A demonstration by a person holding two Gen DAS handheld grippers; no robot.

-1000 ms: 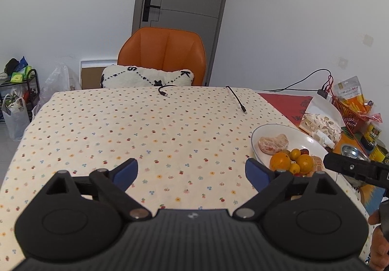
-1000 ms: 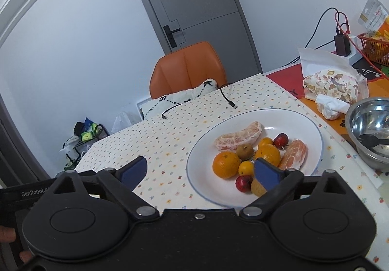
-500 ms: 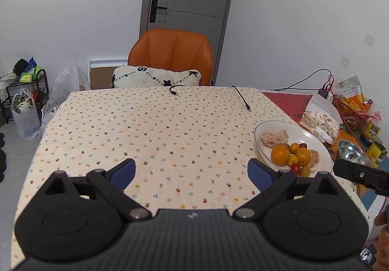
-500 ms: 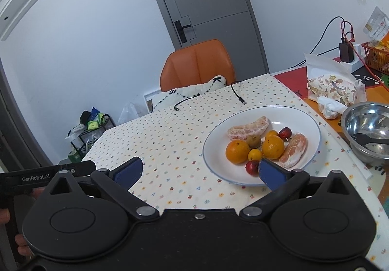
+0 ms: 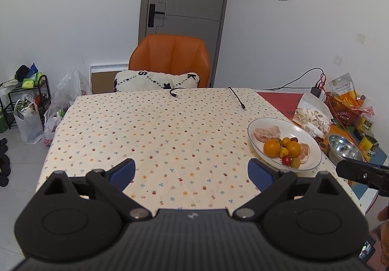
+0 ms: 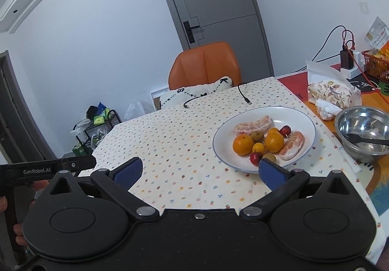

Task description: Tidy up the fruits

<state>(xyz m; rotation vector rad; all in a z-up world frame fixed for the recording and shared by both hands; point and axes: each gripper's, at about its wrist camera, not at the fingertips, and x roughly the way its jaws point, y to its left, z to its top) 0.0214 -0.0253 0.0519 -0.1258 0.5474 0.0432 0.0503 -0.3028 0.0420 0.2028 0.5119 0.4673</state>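
The right gripper [image 6: 199,172] stands wide, its jaws just having spread, with only tablecloth between its blue pads [image 6: 128,171]. The left gripper [image 5: 192,172] is equally wide and holds nothing. Just beyond the right claw's right-hand pad, centre-right of the frame, sits the white plate [image 6: 301,115] on the floral tablecloth [image 6: 175,139], bearing two oranges [image 6: 243,144], peeled citrus pieces [image 6: 252,125], small yellow, red and green fruits. At the far right stands a steel bowl [image 6: 359,125] with a dark spoon in it.
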